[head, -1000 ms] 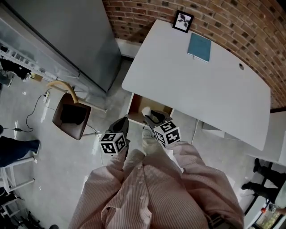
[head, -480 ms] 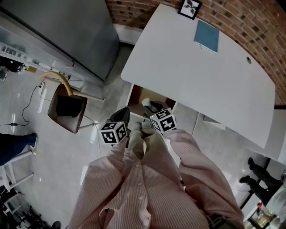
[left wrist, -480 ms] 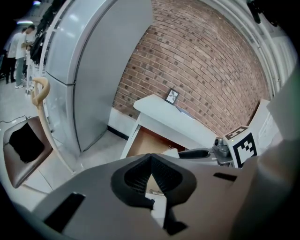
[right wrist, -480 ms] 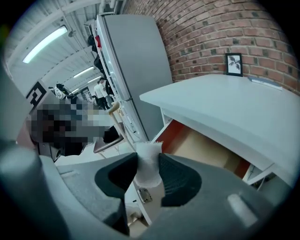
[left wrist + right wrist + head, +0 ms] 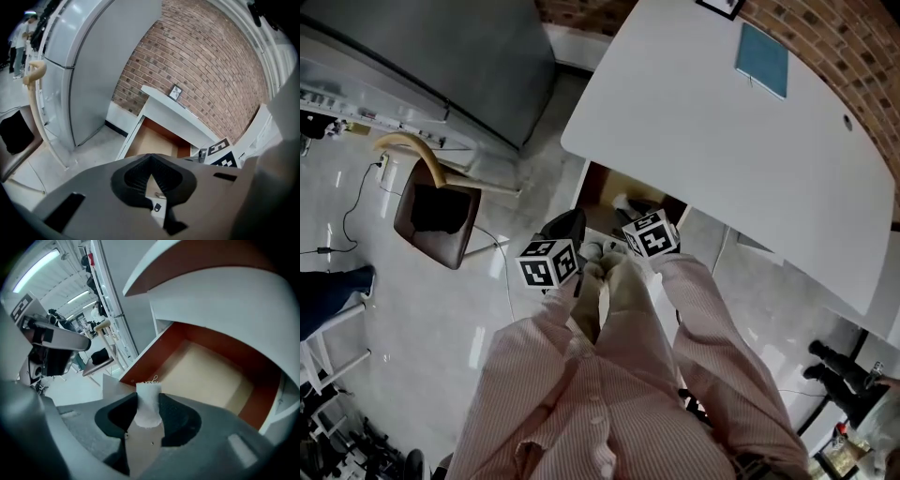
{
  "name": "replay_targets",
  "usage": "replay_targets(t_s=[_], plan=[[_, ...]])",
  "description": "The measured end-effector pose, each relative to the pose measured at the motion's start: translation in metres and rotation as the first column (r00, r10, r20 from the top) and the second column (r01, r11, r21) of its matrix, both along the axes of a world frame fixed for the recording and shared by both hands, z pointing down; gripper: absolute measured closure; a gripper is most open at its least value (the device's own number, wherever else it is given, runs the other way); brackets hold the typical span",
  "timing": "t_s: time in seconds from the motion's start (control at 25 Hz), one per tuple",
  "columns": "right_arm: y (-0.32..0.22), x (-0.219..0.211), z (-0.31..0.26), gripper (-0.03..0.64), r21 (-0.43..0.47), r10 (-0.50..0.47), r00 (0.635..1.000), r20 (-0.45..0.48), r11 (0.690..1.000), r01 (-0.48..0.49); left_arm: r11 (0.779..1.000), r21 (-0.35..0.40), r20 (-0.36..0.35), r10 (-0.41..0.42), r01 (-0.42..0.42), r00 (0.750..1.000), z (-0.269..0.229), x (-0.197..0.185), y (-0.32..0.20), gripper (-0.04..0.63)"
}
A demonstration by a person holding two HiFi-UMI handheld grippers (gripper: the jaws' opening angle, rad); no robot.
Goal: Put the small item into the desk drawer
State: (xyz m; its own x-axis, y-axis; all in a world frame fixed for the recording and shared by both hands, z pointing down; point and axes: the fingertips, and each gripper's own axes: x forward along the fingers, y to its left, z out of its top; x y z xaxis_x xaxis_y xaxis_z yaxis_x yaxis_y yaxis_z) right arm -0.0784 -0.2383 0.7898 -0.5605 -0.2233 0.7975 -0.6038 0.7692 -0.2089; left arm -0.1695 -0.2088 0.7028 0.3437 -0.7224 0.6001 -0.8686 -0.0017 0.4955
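My right gripper [image 5: 148, 401] held the small white item [image 5: 148, 391] pinched between its jaws, above the front rim of the open drawer [image 5: 206, 376], my left gripper [image 5: 151, 164] closed on nothing; released there, I judged, the item could clip the rim and fall outside.

Bright, even ceiling light; sharp centres; fisheye-warped, dark edges.

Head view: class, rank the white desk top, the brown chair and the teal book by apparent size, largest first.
1. white desk top, by far
2. brown chair
3. teal book, smallest
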Motion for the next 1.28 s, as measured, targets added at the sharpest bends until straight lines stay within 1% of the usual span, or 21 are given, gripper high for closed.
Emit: replay_targets(t_s=[0.16, 0.4, 0.6, 0.76, 0.88, 1.04, 1.16, 1.28], plan=[[-0.008, 0.000, 0.028, 0.471, -0.010, -0.027, 0.999, -0.037, 1.000, 0.027, 1.000, 0.001, -0.015, 0.009, -0.009, 1.000, 0.016, 0.006, -0.004, 0.595], [-0.020, 0.004, 0.055, 0.471, -0.040, -0.003, 0.999, -0.050, 0.999, 0.001, 1.000, -0.001, -0.020, 0.003, -0.003, 1.000, 0.030, 0.009, -0.006, 0.595], [-0.019, 0.001, 0.078, 0.471, -0.085, -0.031, 0.995, -0.096, 0.996, 0.023, 1.000, 0.002, -0.026, 0.004, -0.004, 1.000, 0.038, 0.008, -0.010, 0.595], [-0.016, -0.001, 0.084, 0.471, -0.112, -0.066, 0.991, -0.119, 0.992, 0.052, 1.000, 0.001, -0.027, -0.001, 0.001, 1.000, 0.041, 0.006, -0.012, 0.595], [-0.015, 0.005, 0.095, 0.469, -0.129, -0.072, 0.985, -0.159, 0.990, 0.052, 1.000, 0.000, -0.028, -0.009, 0.010, 1.000, 0.041, 0.003, -0.014, 0.595], [-0.013, 0.005, 0.100, 0.462, -0.171, -0.083, 0.984, -0.159, 0.984, 0.055, 1.000, -0.007, -0.034, -0.021, 0.020, 0.999, 0.041, -0.001, -0.014, 0.595], [-0.013, 0.004, 0.101, 0.457, -0.176, -0.086, 0.983, -0.160, 0.983, 0.057, 1.000, -0.013, -0.034, -0.026, 0.026, 0.999, 0.041, -0.003, -0.014, 0.595], [-0.012, 0.002, 0.095, 0.456, -0.173, -0.069, 0.986, -0.149, 0.984, 0.042, 0.999, -0.021, -0.032, -0.030, 0.030, 0.999, 0.038, -0.004, -0.013, 0.595]])
